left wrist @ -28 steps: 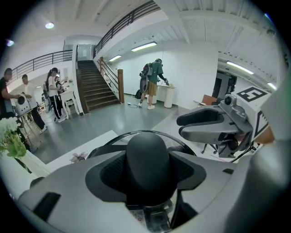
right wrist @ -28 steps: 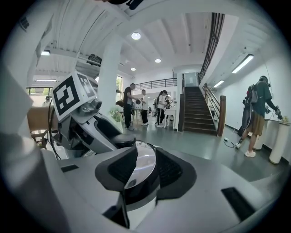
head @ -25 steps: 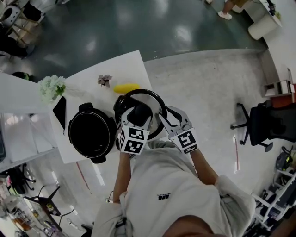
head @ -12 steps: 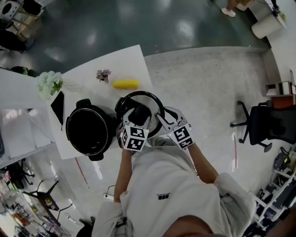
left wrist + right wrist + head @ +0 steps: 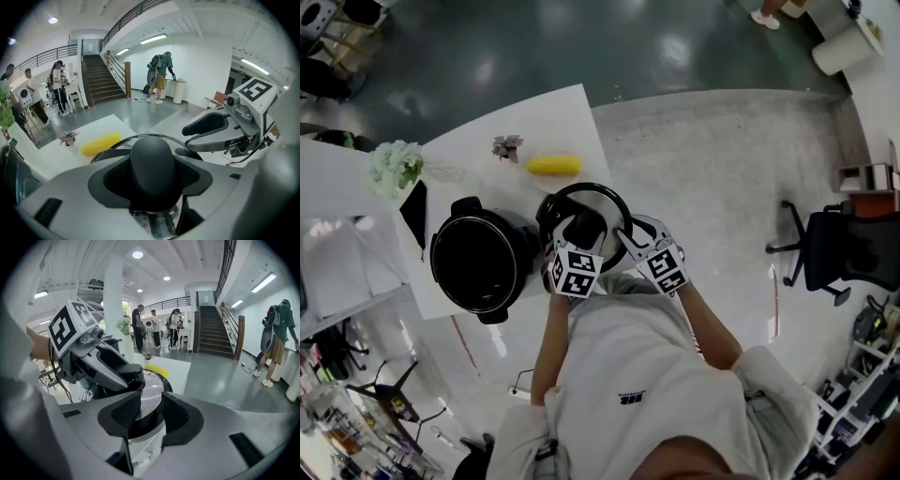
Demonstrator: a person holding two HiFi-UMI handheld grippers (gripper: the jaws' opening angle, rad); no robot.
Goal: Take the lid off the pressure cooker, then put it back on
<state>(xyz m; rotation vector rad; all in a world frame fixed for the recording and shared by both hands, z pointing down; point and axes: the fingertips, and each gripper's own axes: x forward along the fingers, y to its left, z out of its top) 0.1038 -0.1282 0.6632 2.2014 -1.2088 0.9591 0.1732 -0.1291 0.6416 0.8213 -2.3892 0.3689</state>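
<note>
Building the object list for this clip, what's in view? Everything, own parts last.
table: 1, white, centre-left of the head view
pressure cooker pot: 1, black, open, on the table
lid: 1, glass with a black rim and black knob, right of the pot
yellow oblong item: 1, on the table beyond the lid
small dried flower: 1, greyish, left of the yellow item
flower bunch: 1, white-green, table's left end
flat device: 1, black, left of the pot
office chair: 1, black, on the floor at right
bystanders: several, in the background hall
left gripper: closed on the knob
right gripper: jaws astride the lid's rim, grip unclear
</note>
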